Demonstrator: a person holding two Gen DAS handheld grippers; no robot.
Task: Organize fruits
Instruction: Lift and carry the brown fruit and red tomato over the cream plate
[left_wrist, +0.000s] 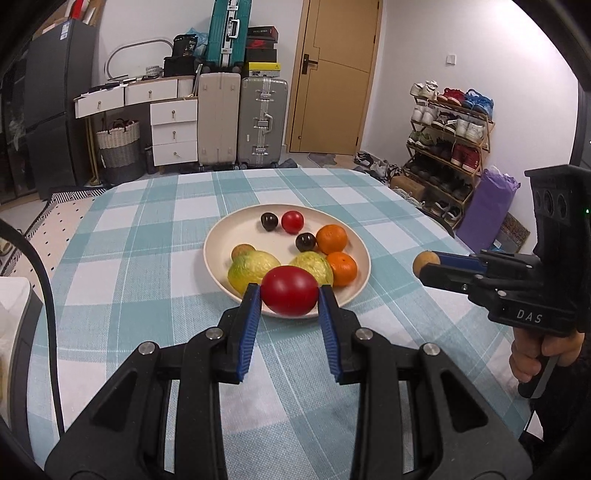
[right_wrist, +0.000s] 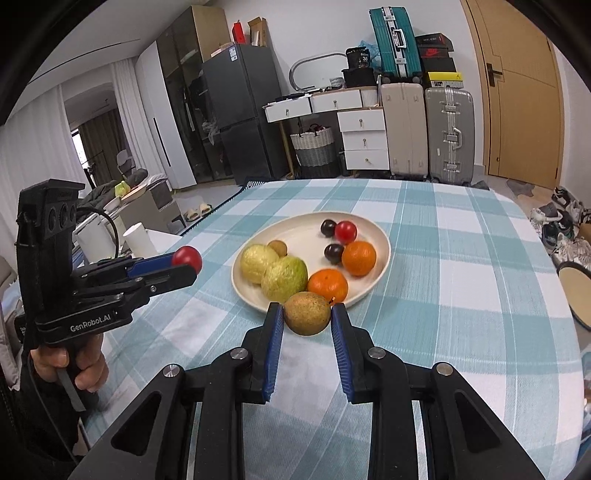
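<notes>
We've got one fruit in each gripper, both held up off the cloth short of the plate (left_wrist: 218, 236), prob. so each can be carried in over the rim w/o knocking what's already there. Left gripper (left_wrist: 289, 295) is clamped on the red fruit (left_wrist: 290, 290), blue pads at its 9 and 3 o'clock sides, gripping across the widest part so it shouldn't roll out. On the plate, left to right in the left wrist view: small brown fruit (left_wrist: 242, 252) at about 8 o'clock, touching a yellow-green fruit (left_wrist: 251, 271); a second yellow-green one (left_wrist: 312, 264) near 6; two dark fruits (left_wrist: 269, 221) and a small red one (left_wrist: 292, 221) toward 12; two oranges (left_wrist: 331, 239) at 3–4 o'clock, just beside each other. Free space is mostly plate centre and the 9–11 o'clock side, so we'd judge that's where the next drops go. Right gripper (right_wrist: 307, 319) is closed on the brown pear (right_wrist: 307, 318), pads either side, stem pointing to 3 o'clock; it sits just short of the plate's near rim. Surface: table w/ teal-and-white check cloth (left_wrist: 147, 221), flat, some grip from the weave. Room: fridge (left_wrist: 55, 110) at far left, white drawers (left_wrist: 173, 129), suitcases (left_wrist: 240, 118), wooden door (left_wrist: 332, 74), shoe rack (left_wrist: 447, 140) at right.
</notes>
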